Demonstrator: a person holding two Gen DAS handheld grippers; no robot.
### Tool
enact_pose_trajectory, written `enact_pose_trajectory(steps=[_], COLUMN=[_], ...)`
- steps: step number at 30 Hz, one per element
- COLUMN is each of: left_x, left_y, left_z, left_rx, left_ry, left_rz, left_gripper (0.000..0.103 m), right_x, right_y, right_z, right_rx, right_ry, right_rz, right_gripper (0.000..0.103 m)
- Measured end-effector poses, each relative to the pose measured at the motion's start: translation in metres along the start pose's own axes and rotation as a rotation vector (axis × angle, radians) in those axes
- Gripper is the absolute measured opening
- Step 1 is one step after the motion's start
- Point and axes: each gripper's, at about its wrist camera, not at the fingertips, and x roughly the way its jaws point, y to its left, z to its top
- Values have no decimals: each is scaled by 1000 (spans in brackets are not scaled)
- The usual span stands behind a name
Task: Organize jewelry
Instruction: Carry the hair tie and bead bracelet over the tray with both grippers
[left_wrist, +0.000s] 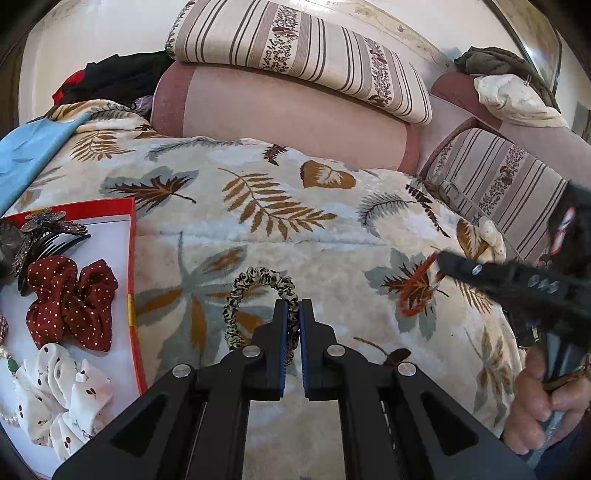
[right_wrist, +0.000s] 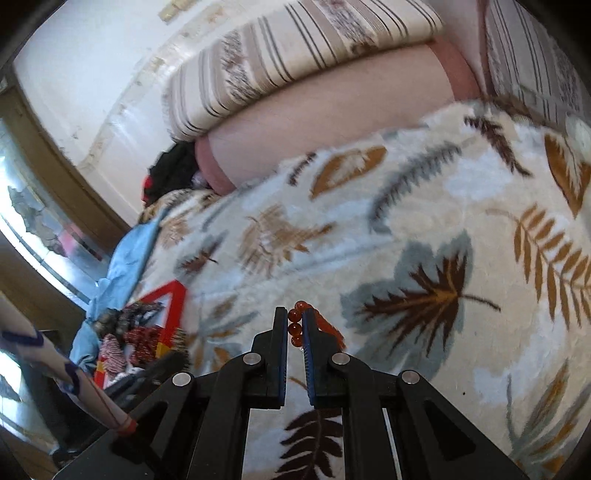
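Observation:
My left gripper (left_wrist: 294, 308) is shut on a leopard-print scrunchie (left_wrist: 255, 295), which hangs in a loop to the left of the pads over the leaf-print blanket (left_wrist: 258, 206). A red-rimmed tray (left_wrist: 132, 258) lies at the left with a dark red dotted scrunchie (left_wrist: 70, 299), a white cherry-print scrunchie (left_wrist: 62, 395) and a beaded hair comb (left_wrist: 44, 236). My right gripper (right_wrist: 294, 319) is shut on an orange bead bracelet (right_wrist: 295, 326), lifted above the blanket (right_wrist: 406, 221). In the left wrist view that gripper (left_wrist: 439, 264) comes in from the right with the blurred orange bracelet (left_wrist: 415, 288) dangling from it.
Pink bolsters (left_wrist: 288, 114) and striped cushions (left_wrist: 295, 48) line the back. A blue cloth (left_wrist: 33, 155) and dark clothes (left_wrist: 110, 77) lie at the far left. A small cream piece (left_wrist: 493, 236) rests near the right cushion. A person's hand (left_wrist: 546, 406) holds the right gripper's handle.

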Motion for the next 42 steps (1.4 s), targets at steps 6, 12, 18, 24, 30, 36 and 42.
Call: enact_pose_trajectory(steps=[6, 12, 18, 24, 30, 36, 42], left_x=[-1, -2, -3, -2, -2, -6, -17], left_y=[0, 0, 0, 0, 0, -1, 0], left_z=[0, -1, -1, -1, -1, 0, 2], left_rx=[7, 5, 8, 7, 6, 7, 6], left_ry=[-1, -2, -3, -2, -1, -9, -30], left_rz=[-4, 2, 2, 4, 1, 2, 9], left_gripper=[6, 6, 6, 6, 6, 6, 6], right_x=[-9, -4, -3, -1, 0, -2, -9], right_y=[11, 13, 13, 17, 20, 30, 51], right_z=[1, -2, -4, -6, -8, -10, -18], right_rx=[-39, -47, -48, -61, -72, -81, -96], right_ry=[-36, -21, -13, -4, 0, -1, -4], right_rz=[12, 12, 11, 16, 20, 21, 35], right_gripper=[8, 8, 8, 8, 8, 8, 8])
